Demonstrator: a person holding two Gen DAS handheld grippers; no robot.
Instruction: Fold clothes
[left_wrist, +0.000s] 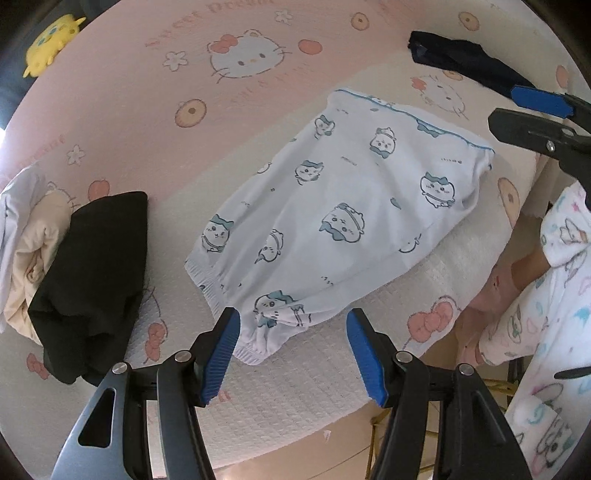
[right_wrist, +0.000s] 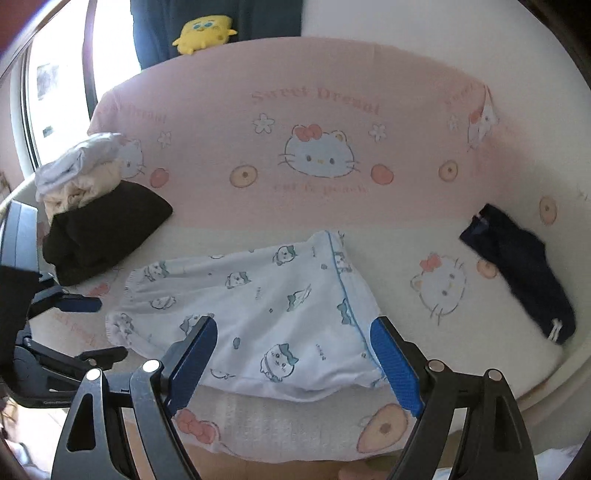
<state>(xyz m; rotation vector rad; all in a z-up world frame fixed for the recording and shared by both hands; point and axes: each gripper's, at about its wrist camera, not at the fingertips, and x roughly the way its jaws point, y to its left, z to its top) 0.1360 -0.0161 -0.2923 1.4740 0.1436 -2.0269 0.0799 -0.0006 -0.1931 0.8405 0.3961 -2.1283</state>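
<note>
White pyjama trousers (left_wrist: 343, 206) with blue cartoon prints lie folded lengthwise on the sofa seat; they also show in the right wrist view (right_wrist: 266, 317). My left gripper (left_wrist: 291, 354) is open and empty, hovering just above the cuffed leg ends (left_wrist: 258, 339). My right gripper (right_wrist: 293, 363) is open and empty, hovering over the waistband end (right_wrist: 351, 314) near the front edge. The right gripper also shows at the far right of the left wrist view (left_wrist: 524, 110). The left gripper shows at the left of the right wrist view (right_wrist: 77, 328).
A pile of black, cream and white clothes (left_wrist: 74, 266) lies at the left of the seat (right_wrist: 92, 218). A dark navy garment (right_wrist: 524, 277) lies at the right. A yellow plush toy (right_wrist: 203, 33) sits atop the pink Hello Kitty backrest (right_wrist: 295, 110). My pyjama-clad legs (left_wrist: 546, 314) are close by.
</note>
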